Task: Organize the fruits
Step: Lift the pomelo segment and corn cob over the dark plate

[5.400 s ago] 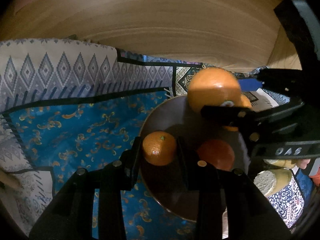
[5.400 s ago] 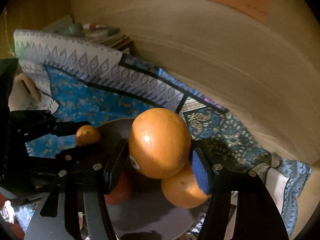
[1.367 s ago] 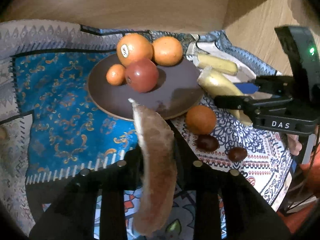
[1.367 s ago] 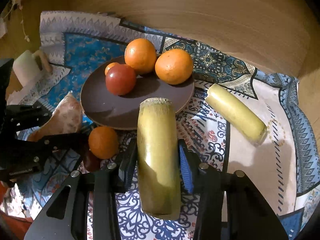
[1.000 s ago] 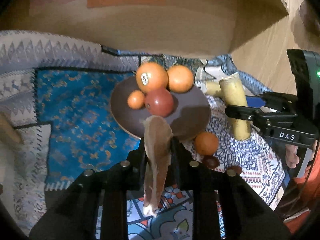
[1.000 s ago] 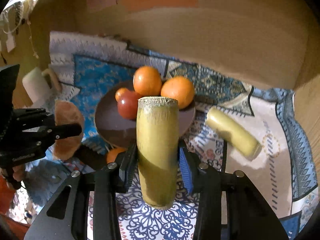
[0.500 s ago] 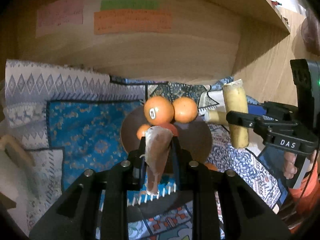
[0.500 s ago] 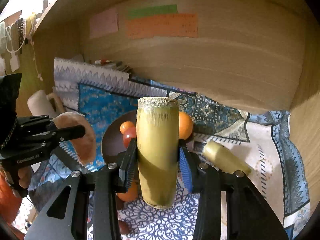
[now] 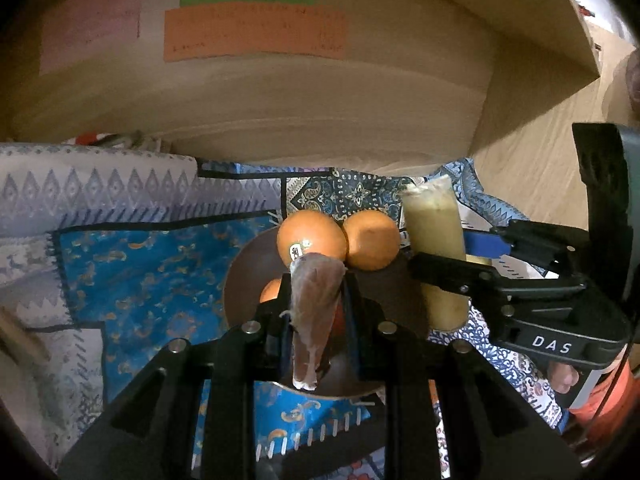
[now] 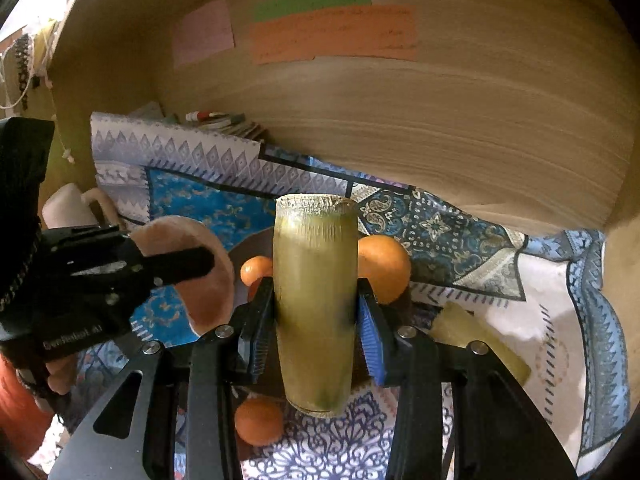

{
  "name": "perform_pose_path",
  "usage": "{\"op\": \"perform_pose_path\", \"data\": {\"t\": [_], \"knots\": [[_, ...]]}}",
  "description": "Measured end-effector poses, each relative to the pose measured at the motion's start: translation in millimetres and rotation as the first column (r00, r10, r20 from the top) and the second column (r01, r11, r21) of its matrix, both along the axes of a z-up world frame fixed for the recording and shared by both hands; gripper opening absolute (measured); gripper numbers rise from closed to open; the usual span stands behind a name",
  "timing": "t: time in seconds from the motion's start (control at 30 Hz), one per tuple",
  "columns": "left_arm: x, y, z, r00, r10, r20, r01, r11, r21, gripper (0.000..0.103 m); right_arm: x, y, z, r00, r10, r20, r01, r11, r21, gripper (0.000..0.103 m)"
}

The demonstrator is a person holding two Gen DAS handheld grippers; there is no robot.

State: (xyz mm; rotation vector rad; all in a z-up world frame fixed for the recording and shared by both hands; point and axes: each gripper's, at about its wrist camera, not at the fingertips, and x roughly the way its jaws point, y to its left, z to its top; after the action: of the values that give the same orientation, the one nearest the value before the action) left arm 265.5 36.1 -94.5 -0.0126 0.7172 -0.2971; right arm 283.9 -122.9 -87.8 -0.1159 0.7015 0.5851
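Left tool (image 9: 314, 300) pinching a brown curved fruit slice (image 9: 312, 312), right tool (image 10: 316, 320) clamped on a yellow-green cane piece (image 10: 316, 304), both raised over the dark plate (image 9: 248, 272) of oranges (image 9: 312, 236) mid-worktop.

A yellow-green sugarcane piece (image 10: 315, 312) stands upright above the brown plate (image 9: 248, 276), beside a curved tan pod (image 9: 314, 312) on edge. Two oranges (image 9: 312, 236) touch at the plate's far rim; another sugarcane piece (image 10: 478, 340) lies right of it.

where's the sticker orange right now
In the left wrist view the sticker orange sits at the back of the brown plate, touching another orange on its right.
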Motion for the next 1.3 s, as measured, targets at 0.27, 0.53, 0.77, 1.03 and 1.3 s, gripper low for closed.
{"op": "perform_pose_path", "data": {"t": [0.27,0.53,0.77,1.03,1.3], "knots": [[21.1,2.3,-9.0,0.999,-0.012,-0.038,0.012,1.0,-0.001,0.022,25.8,13.3,-16.5,0.998,0.007,-0.058,-0.009,0.999,-0.039,0.036],[34.2,5.4,-16.8,0.999,0.003,-0.042,-0.002,1.0,0.015,0.022,34.7,17.3,-33.4,0.996,0.009,-0.093,-0.016,0.997,-0.077,0.036],[43.9,2.6,-25.0,0.998,0.037,-0.05,-0.034,0.998,0.055,0.038,32.2,16.8,-28.8,0.998,0.012,-0.067,-0.018,0.996,-0.082,0.043],[39.2,5.5,-22.3,0.998,0.051,-0.045,-0.049,0.998,0.044,0.056,23.1,8.8,-14.6,1.0,0.003,-0.027,-0.005,0.998,-0.069,0.049],[22.1,10.4,-14.4,0.998,0.056,-0.032,-0.054,0.997,0.056,0.075,11.3,-15.3,3.9,0.998,-0.044,0.037,0.047,0.996,-0.08,0.051]]}}
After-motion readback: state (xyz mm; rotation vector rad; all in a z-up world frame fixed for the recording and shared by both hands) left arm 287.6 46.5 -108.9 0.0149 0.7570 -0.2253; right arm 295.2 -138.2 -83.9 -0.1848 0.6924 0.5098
